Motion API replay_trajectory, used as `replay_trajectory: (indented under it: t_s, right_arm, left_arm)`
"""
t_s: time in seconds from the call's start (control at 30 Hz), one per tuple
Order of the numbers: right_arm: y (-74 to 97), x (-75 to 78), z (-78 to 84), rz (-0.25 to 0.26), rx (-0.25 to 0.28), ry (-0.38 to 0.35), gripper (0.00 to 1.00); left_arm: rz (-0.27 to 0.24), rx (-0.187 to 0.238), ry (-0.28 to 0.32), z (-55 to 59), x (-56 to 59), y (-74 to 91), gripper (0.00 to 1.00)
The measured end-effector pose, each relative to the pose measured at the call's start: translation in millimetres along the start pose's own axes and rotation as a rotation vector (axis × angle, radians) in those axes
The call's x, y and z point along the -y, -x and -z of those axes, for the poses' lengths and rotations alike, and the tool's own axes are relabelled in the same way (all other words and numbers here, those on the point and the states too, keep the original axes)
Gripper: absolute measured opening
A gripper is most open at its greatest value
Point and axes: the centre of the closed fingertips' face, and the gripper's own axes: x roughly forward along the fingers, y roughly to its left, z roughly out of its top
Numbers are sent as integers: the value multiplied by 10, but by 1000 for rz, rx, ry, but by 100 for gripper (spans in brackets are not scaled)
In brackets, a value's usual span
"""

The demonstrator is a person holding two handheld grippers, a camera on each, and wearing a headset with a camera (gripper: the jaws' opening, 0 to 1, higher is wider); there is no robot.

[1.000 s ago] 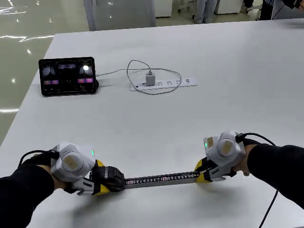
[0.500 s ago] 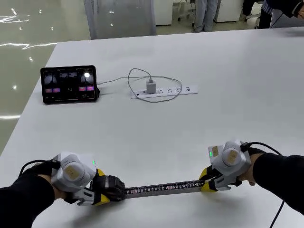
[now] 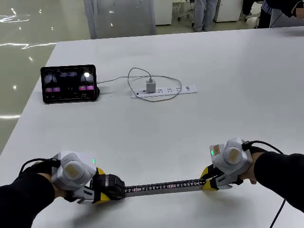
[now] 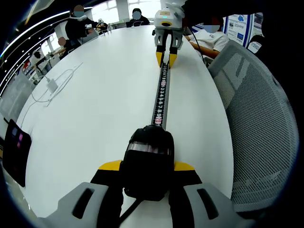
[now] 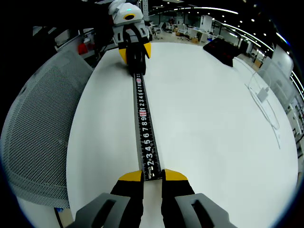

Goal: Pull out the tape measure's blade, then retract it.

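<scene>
Left claw [image 4: 147, 166] clamped on black tape measure case [image 3: 110, 186], 7 o'clock on white desk [image 3: 190, 123]; blade [image 3: 164, 186] extended flat along near edge, tip pinched in right claw [image 5: 152, 175] at 5 o'clock

Bright, even overhead light throughout. In the head view the glossy floor [image 3: 23, 33] at upper left carries white streaks of glare. The white table [image 3: 199, 123] is evenly lit, with soft pale shadows under the tape measure [image 3: 110, 186] and its blade [image 3: 161, 187] at the bottom. Both gripper views bow toward their edges, and ceiling strip lights [image 5: 213, 9] curve across the right gripper view's top. Blade numerals are crisp close by, smeared farther off.
</scene>
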Motion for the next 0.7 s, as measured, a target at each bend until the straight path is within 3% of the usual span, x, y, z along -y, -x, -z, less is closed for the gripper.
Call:
replay_trajectory:
  t_s: [0.17, 0.37, 0.7]
  right_arm:
    - [-1, 7, 3, -4, -6, -16, 10]
    - [-13, 7, -11, -14, -59, -18, 11]
    - [-6, 4, -2, 6, -38, -10, 11]
  left_arm:
    - [-2, -2, 0, -2, 4, -2, 31]
    - [-2, -3, -2, -8, 6, -6, 31]
    - [18, -14, 3, -16, 2, -6, 32]
